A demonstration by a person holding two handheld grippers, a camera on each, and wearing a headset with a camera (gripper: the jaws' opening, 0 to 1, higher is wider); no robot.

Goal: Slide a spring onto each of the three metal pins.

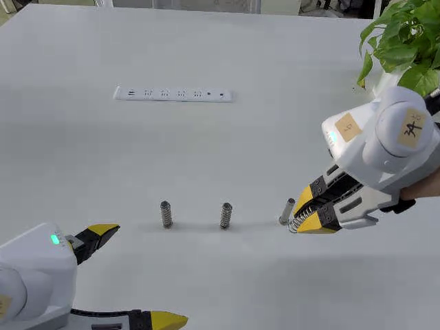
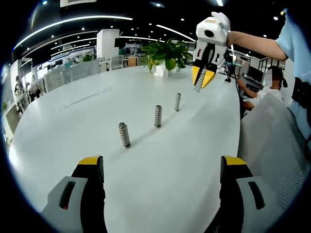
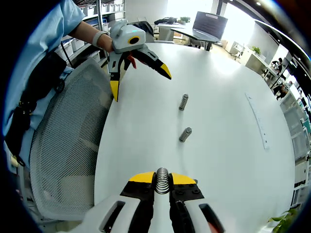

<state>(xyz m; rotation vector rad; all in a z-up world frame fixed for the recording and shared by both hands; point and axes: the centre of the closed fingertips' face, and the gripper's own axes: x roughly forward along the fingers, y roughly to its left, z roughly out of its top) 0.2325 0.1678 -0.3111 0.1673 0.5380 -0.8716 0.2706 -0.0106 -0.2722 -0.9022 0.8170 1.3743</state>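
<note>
Spring poised at the last bare pin

My right hand-held gripper (image 1: 306,214) is clamped on the third spring (image 3: 162,180). It holds the spring just beside the top of the bare pin (image 1: 287,210), at the right end of the row on the white counter (image 1: 220,151). My left hand-held gripper (image 2: 162,165) hangs low near me with its jaws wide apart, holding nothing.

I judge this to be the final step. The spring's open end needs lining up over the pin's tip, then lowering straight down.

Count:
- Three pins, standing in a line.
- Three springs: two already seated, on the left pin (image 1: 166,214) and the middle pin (image 1: 225,215), and one in my grip.
- Two hand-held grippers.
- One power strip (image 1: 172,94).
- One potted plant (image 1: 402,41).
</note>
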